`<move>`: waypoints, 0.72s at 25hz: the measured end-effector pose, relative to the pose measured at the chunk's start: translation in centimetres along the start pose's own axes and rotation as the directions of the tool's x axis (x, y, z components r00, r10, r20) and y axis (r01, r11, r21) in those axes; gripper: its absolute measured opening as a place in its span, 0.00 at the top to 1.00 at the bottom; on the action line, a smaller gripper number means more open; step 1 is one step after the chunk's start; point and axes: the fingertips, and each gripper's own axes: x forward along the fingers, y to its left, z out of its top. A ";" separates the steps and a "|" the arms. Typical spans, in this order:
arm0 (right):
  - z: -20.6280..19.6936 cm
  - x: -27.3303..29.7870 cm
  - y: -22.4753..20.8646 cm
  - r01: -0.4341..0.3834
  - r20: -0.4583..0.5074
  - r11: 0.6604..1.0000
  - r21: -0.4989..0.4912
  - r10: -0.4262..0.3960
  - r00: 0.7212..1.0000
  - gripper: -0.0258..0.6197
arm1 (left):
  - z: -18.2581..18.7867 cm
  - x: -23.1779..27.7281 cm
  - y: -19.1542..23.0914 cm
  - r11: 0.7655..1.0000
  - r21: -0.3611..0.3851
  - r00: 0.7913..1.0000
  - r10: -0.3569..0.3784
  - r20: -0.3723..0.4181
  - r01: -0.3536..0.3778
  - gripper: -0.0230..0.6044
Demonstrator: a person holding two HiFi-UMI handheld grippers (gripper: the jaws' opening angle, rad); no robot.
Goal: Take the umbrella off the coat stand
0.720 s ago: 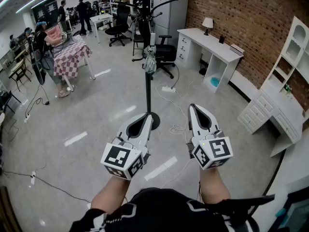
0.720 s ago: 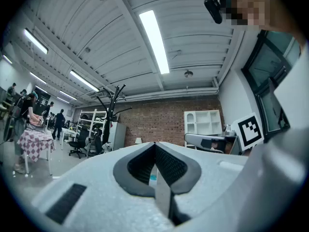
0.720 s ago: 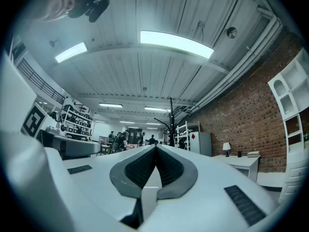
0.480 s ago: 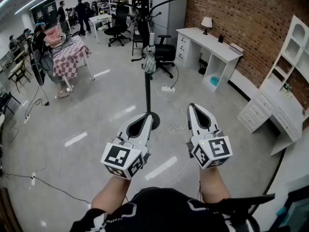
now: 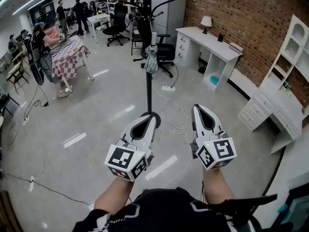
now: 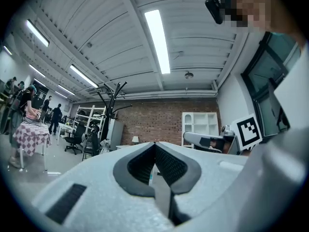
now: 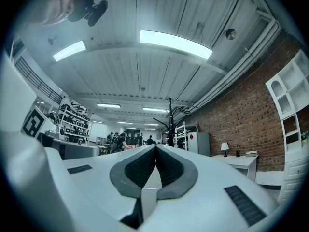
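A black coat stand (image 5: 148, 88) rises from the grey floor straight ahead of me, its branches at the top of the head view. A small folded grey-green umbrella (image 5: 151, 62) hangs against its pole, well above the base. My left gripper (image 5: 152, 116) is shut and empty, its tip over the stand's round base. My right gripper (image 5: 197, 107) is shut and empty too, a little to the right of the pole. Both are well short of the umbrella. The coat stand (image 6: 110, 111) shows far off in the left gripper view, and the coat stand (image 7: 170, 116) also in the right gripper view.
A black office chair (image 5: 165, 55) stands just behind the stand. A white desk (image 5: 208, 43) with a lamp (image 5: 207, 22) lines the brick wall, with white cabinets (image 5: 270, 111) at right. Cables and a power strip (image 5: 168, 88) lie by the stand. A checked-cloth table (image 5: 70, 54) and people are at left.
Both grippers have shifted slightly right and lower in the head view. The left tip now covers part of the stand's base. Both stay shut.
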 end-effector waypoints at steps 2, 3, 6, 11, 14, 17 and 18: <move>-0.5 -0.1 0.1 0.009 0.004 1.000 0.010 -0.009 1.000 0.96 | -0.4 -0.3 0.2 1.000 -0.005 1.000 -0.013 0.002 0.013 0.95; -0.6 0.0 0.2 0.012 0.003 1.000 0.015 -0.012 1.000 0.96 | -0.5 -0.3 0.3 1.000 -0.004 1.000 -0.022 0.002 0.022 0.95; -0.9 0.4 0.8 0.019 -0.007 1.000 0.013 -0.019 1.000 0.96 | -0.7 -0.8 0.7 0.999 -0.004 0.999 -0.052 -0.001 0.052 0.95; -1.3 1.7 1.7 0.011 -0.026 1.000 0.003 -0.011 1.000 0.96 | -1.0 -0.6 1.7 0.998 -0.017 0.998 -0.067 -0.001 0.067 0.95; -1.6 3.0 0.8 -0.012 -0.005 1.000 0.006 0.012 1.000 0.96 | -1.4 0.7 2.4 0.999 -0.003 0.999 -0.047 -0.002 0.047 0.95; -1.6 5.0 -0.8 -0.034 0.011 0.999 0.021 0.033 0.999 0.96 | -1.4 2.7 3.7 1.000 -0.003 1.000 -0.007 -0.013 0.007 0.95; -1.6 5.5 -1.3 -0.039 0.011 0.999 0.026 0.039 0.999 0.96 | -1.5 3.3 4.0 1.000 -0.007 1.000 0.004 -0.018 -0.004 0.95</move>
